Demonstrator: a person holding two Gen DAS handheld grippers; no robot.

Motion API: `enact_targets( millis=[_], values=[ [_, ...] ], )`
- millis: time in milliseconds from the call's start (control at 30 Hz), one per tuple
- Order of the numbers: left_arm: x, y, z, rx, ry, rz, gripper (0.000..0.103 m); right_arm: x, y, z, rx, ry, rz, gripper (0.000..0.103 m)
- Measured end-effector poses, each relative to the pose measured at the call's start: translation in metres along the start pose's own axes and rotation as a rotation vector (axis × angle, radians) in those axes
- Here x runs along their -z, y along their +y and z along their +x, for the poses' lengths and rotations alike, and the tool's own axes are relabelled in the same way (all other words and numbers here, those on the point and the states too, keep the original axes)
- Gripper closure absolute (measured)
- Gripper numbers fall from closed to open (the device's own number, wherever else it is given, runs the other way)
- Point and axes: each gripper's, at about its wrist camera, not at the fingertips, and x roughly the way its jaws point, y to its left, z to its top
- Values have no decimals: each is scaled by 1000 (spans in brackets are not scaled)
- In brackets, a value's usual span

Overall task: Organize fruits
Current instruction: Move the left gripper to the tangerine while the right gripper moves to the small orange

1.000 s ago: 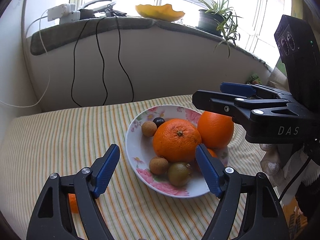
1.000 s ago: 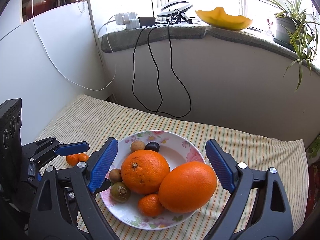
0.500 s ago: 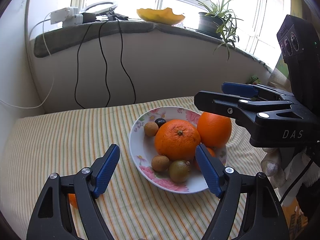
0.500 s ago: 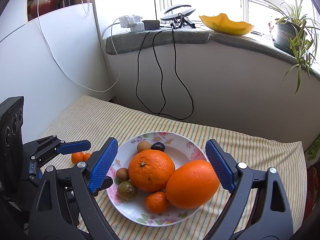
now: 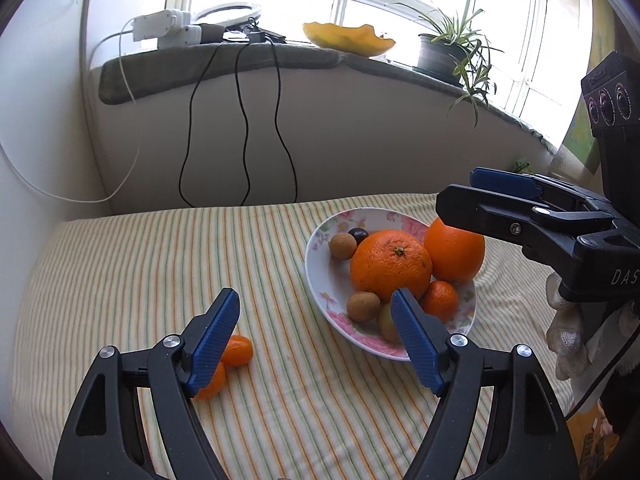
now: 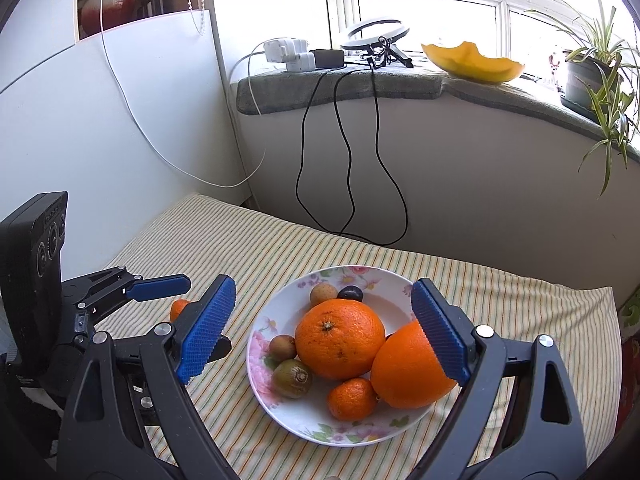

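A floral plate (image 5: 320, 276) (image 6: 396, 280) on the striped cloth holds two big oranges (image 5: 390, 266) (image 6: 340, 338), a small mandarin (image 6: 352, 398), a kiwi (image 6: 292, 378), brown longans (image 5: 343, 246) and a dark plum (image 6: 351, 293). Two small mandarins (image 5: 238, 350) lie on the cloth left of the plate, partly behind my left finger. My left gripper (image 5: 316, 340) is open and empty, above the cloth between them and the plate. My right gripper (image 6: 324, 340) is open and empty, above the plate; it also shows in the left wrist view (image 5: 500, 196).
A wall with hanging black cables (image 5: 244, 128) stands behind the table. The windowsill above carries power strips (image 6: 296, 54), a ring light, a yellow rind (image 5: 348, 38) and a potted plant (image 5: 448, 52). A white panel (image 6: 120, 128) bounds the left side.
My left gripper has swung to the left, so the plate now sits to its right and the two loose mandarins have come into view. My right gripper has drawn back slightly. Both stay open.
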Motion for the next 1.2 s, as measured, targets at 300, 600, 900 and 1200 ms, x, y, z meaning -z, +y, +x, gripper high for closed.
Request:
enact_targets(
  millis=[300, 600, 900, 1200],
  values=[
    [6, 56, -21, -63, -21, -105, 25, 7, 27, 5, -69, 7, -43, 11],
    [40, 85, -26, -82, 38, -119, 38, 16, 62, 24, -173, 61, -129, 13],
    [54, 78, -12, -39, 88, -90, 49, 23, 97, 57, -237, 186, -298, 48],
    [54, 76, 1, -30, 109, -77, 55, 29, 115, 88, -235, 291, -410, 60]
  ],
)
